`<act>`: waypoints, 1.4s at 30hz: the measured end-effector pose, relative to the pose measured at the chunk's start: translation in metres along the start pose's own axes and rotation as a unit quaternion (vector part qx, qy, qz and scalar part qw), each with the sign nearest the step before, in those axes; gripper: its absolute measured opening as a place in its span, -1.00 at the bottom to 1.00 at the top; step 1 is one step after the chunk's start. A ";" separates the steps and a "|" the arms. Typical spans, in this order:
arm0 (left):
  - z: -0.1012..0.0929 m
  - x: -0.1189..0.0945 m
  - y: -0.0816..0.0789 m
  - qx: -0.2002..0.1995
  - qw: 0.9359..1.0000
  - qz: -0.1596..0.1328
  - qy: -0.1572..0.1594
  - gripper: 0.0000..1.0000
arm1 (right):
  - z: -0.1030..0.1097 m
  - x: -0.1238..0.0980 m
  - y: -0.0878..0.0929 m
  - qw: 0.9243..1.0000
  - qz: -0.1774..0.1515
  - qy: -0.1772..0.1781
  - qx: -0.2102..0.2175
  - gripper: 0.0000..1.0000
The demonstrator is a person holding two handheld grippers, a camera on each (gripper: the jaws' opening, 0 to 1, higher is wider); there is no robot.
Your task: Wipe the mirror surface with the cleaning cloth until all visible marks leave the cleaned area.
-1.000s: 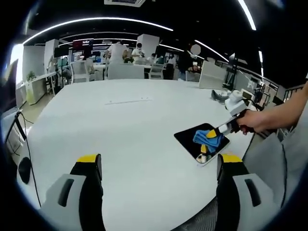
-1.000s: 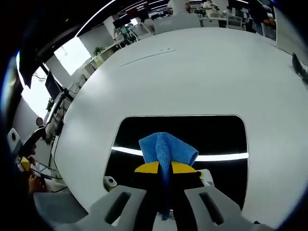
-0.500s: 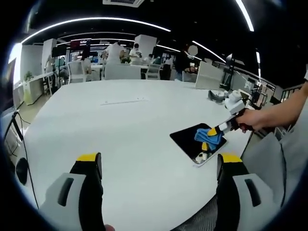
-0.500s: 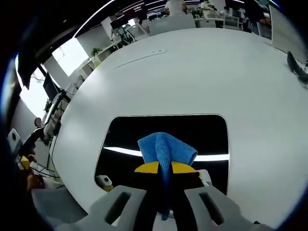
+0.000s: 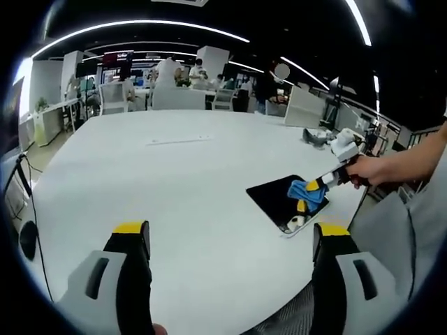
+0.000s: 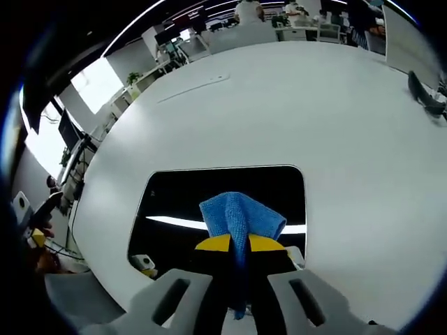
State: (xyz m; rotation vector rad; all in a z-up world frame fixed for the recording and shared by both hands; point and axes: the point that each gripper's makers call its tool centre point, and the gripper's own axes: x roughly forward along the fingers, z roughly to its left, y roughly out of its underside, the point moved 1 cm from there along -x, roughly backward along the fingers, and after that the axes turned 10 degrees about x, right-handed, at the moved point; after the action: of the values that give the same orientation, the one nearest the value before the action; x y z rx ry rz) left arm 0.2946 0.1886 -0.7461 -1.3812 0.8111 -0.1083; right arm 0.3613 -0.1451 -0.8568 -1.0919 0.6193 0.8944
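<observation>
Left claw was held wide open above the white bench. Right claw was clamped on the blue cloth, pressed onto the mirror lying flat near the bench edge.

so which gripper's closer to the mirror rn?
Right. The right gripper is over the mirror, pressing the blue cloth onto it. The left gripper is open above bare table, off to the mirror's side.

Right tongs press blue cloth onto mirror; left tongs gape.
</observation>
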 end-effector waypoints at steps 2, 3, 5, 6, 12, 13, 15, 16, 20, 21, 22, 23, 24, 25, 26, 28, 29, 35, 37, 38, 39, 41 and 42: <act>0.000 0.000 0.002 0.005 1.000 0.003 -0.001 0.93 | -0.002 -0.001 -0.001 1.000 -0.001 0.002 0.000 -0.97; 0.000 0.000 0.002 0.005 1.000 0.003 0.000 0.93 | -0.003 -0.001 -0.001 1.000 -0.001 0.003 -0.001 -0.97; 0.001 -0.001 0.002 0.002 1.000 0.003 -0.002 0.93 | -0.008 -0.002 -0.002 1.000 -0.002 0.004 -0.001 -0.97; 0.002 -0.002 0.002 0.002 1.000 0.001 -0.004 0.94 | -0.009 -0.002 -0.002 1.000 -0.002 0.005 0.000 -0.97; 0.004 -0.002 0.000 0.005 1.000 -0.001 -0.007 0.94 | -0.020 -0.006 -0.004 1.000 -0.005 0.013 0.003 -0.97; 0.004 -0.001 0.000 0.007 1.000 -0.001 -0.006 0.94 | -0.021 -0.007 -0.005 1.000 -0.005 0.015 0.003 -0.97; 0.004 -0.001 -0.001 0.008 1.000 -0.001 -0.005 0.93 | -0.025 -0.008 -0.005 1.000 -0.006 0.018 0.004 -0.97; 0.003 -0.001 -0.001 0.008 1.000 -0.002 -0.005 0.93 | -0.027 -0.008 -0.006 1.000 -0.006 0.020 0.004 -0.97; 0.003 0.000 -0.003 0.015 1.000 -0.003 -0.003 0.91 | -0.034 -0.011 -0.008 1.000 -0.009 0.027 0.008 -0.97; 0.003 0.000 -0.003 0.015 1.000 -0.003 -0.002 0.91 | -0.036 -0.011 -0.008 1.000 -0.010 0.028 0.008 -0.97; 0.003 0.000 -0.002 0.015 1.000 -0.001 -0.001 0.91 | -0.037 -0.011 -0.008 0.999 -0.010 0.029 0.010 -0.97; 0.003 0.000 -0.002 0.015 1.000 0.000 0.000 0.90 | -0.038 -0.011 -0.008 0.999 -0.010 0.031 0.010 -0.97; 0.003 0.000 -0.002 0.016 1.000 0.001 0.000 0.89 | -0.040 -0.012 -0.009 0.999 -0.011 0.033 0.010 -0.97; 0.002 0.000 -0.002 0.016 1.000 0.002 0.001 0.88 | -0.041 -0.012 -0.009 0.999 -0.013 0.036 0.013 -0.97; 0.003 0.000 -0.003 0.016 1.000 0.001 0.002 0.87 | -0.042 -0.014 -0.009 0.999 -0.015 0.039 0.016 -0.97; 0.003 0.000 -0.003 0.016 1.000 0.002 0.003 0.85 | -0.044 -0.014 -0.009 0.999 -0.017 0.043 0.020 -0.97; 0.003 0.000 -0.003 0.016 1.000 0.001 0.003 0.85 | -0.045 -0.014 -0.009 0.999 -0.018 0.046 0.021 -0.97; 0.003 0.004 -0.007 0.016 1.000 -0.005 -0.001 0.92 | -0.045 -0.013 -0.008 0.999 -0.018 0.046 0.022 -0.97; 0.003 0.004 -0.007 0.017 1.000 -0.006 -0.002 0.93 | -0.045 -0.012 -0.008 0.998 -0.021 0.049 0.021 -0.97; 0.003 0.004 -0.007 0.018 1.000 -0.006 -0.002 0.95 | -0.045 -0.012 -0.009 0.998 -0.022 0.050 0.021 -0.97; 0.003 0.004 -0.007 0.019 1.000 -0.006 -0.003 0.96 | -0.045 -0.012 -0.009 0.998 -0.023 0.050 0.021 -0.97; 0.003 0.003 -0.006 0.019 1.000 -0.006 -0.003 0.97 | -0.045 -0.012 -0.008 0.998 -0.026 0.051 0.022 -0.97; 0.003 0.003 -0.006 0.018 1.000 -0.004 -0.005 0.98 | -0.045 -0.012 -0.008 0.998 -0.028 0.050 0.025 -0.96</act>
State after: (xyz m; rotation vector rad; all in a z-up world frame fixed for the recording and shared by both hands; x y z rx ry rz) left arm 0.3009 0.1881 -0.7427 -1.3499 0.7917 -0.1223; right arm 0.3618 -0.1926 -0.8591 -1.1095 0.6870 0.7756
